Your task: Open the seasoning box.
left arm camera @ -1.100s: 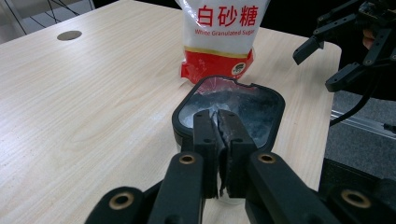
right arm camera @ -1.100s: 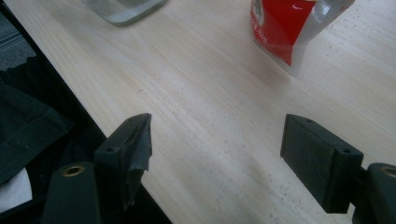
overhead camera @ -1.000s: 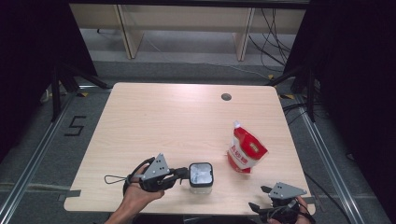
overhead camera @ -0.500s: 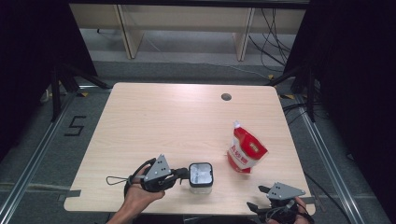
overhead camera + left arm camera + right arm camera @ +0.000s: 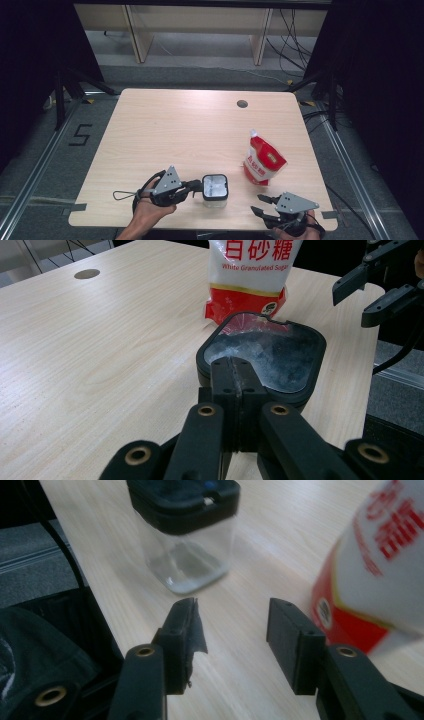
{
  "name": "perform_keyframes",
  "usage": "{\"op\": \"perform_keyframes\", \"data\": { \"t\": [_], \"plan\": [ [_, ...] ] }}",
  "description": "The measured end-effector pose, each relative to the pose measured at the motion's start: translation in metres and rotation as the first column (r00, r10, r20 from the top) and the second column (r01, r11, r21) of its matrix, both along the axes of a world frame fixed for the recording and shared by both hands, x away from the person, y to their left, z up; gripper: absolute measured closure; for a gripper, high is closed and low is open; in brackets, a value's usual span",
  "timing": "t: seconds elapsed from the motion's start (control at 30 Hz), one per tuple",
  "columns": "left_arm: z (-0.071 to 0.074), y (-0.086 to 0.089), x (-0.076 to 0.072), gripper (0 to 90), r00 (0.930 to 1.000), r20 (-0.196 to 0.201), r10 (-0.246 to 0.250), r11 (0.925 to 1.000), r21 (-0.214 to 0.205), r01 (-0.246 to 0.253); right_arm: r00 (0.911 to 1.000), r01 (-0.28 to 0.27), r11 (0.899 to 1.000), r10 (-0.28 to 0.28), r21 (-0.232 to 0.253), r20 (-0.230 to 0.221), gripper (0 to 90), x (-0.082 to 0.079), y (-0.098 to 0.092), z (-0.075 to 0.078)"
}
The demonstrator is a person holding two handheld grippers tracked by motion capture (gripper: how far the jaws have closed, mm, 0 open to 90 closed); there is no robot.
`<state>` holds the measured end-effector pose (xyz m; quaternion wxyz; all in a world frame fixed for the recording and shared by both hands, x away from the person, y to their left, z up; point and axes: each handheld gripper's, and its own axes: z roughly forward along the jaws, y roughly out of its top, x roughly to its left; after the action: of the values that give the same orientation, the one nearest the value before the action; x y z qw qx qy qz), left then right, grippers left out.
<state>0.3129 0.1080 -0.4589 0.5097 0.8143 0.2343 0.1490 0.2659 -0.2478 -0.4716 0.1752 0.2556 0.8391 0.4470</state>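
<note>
Jar: a small clear square jar (image 5: 215,189) with a black rim stands upright near the front edge of the table, left of centre. Its top is open, and the left gripper view shows a frosted white dusting on the inside walls (image 5: 270,357). The right gripper view shows clear walls with a thin pale layer at the bottom (image 5: 187,562).

Sugar bag: a red and white stand-up pouch (image 5: 262,162) printed "White Granulated Sugar" stands to the right of the jar and a little farther back, apart from it. Its corner spout points up and to the left. Whether the spout is open I cannot tell.

Left gripper: the left gripper (image 5: 192,187) lies low and level, pointing right. Its jaws are pressed together, pinching the jar's black rim on the near side (image 5: 235,385). The left hand (image 5: 150,210) wraps the handle from below, and its cable loops out to the left.

Right gripper: the right gripper (image 5: 262,205) hovers at the front right corner, pointing left toward the jar. Its jaws have just been closing and stand partly apart with only bare table between them (image 5: 232,630). It touches neither jar nor bag.

Table: a light wood table (image 5: 175,130) with a round cable hole (image 5: 242,104) near the back edge.

Open room: the whole back and left of the table is bare. Jar and both grippers sit close to the front edge; the bag is near the right edge.
</note>
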Motion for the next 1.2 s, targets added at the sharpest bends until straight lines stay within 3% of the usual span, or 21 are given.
{"op": "perform_keyframes", "data": {
  "t": [0.03,0.07,0.2,0.3,0.43,0.63,0.73,1.0,1.2],
  "plan": [
    [0.000,0.000,0.000,89.1,1.0000,0.002,-0.002,1.0000,-0.002,0.002,0.9999,0.008,1.000,-0.008,0.007,-0.012,58.6,-0.001,0.004,0.000],
    [0.000,0.000,0.000,89.1,1.0000,0.001,-0.002,1.0000,-0.001,0.002,0.9998,-0.015,1.000,0.015,0.000,0.013,59.1,0.002,0.006,0.001],
    [-0.001,0.000,0.000,89.1,1.0000,0.002,0.000,1.0000,-0.007,0.000,0.9991,-0.030,0.999,0.031,-0.036,0.029,60.5,0.004,0.015,0.001],
    [-0.001,0.001,0.000,89.1,0.9999,0.009,0.006,1.0000,0.002,-0.006,0.9978,-0.047,0.998,0.049,-0.037,0.046,62.8,0.006,0.020,0.001],
    [-0.002,0.000,0.000,89.1,0.9999,0.005,0.013,0.9996,-0.024,-0.013,0.9957,-0.058,0.998,0.060,-0.033,0.071,67.3,0.008,0.026,0.002],
    [-0.003,0.001,0.000,89.1,0.9999,0.005,0.010,0.9996,-0.025,-0.010,0.9946,-0.065,0.998,0.067,-0.026,0.079,72.2,0.010,0.032,0.003],
    [-0.004,0.000,-0.001,89.1,0.9998,-0.007,0.017,0.9991,-0.038,-0.017,0.9937,-0.071,0.997,0.071,0.002,0.087,75.2,0.011,0.036,0.003],
    [-0.005,0.001,-0.001,89.1,0.9997,0.011,0.022,0.9985,-0.051,-0.021,0.9885,-0.105,0.994,0.107,-0.021,0.107,82.8,0.013,0.046,0.003],
    [-0.006,0.001,-0.001,89.1,0.9996,-0.009,0.028,0.9972,-0.070,-0.028,0.9868,-0.121,0.992,0.125,-0.042,0.103,87.4,0.016,0.051,0.002]
  ]
}}
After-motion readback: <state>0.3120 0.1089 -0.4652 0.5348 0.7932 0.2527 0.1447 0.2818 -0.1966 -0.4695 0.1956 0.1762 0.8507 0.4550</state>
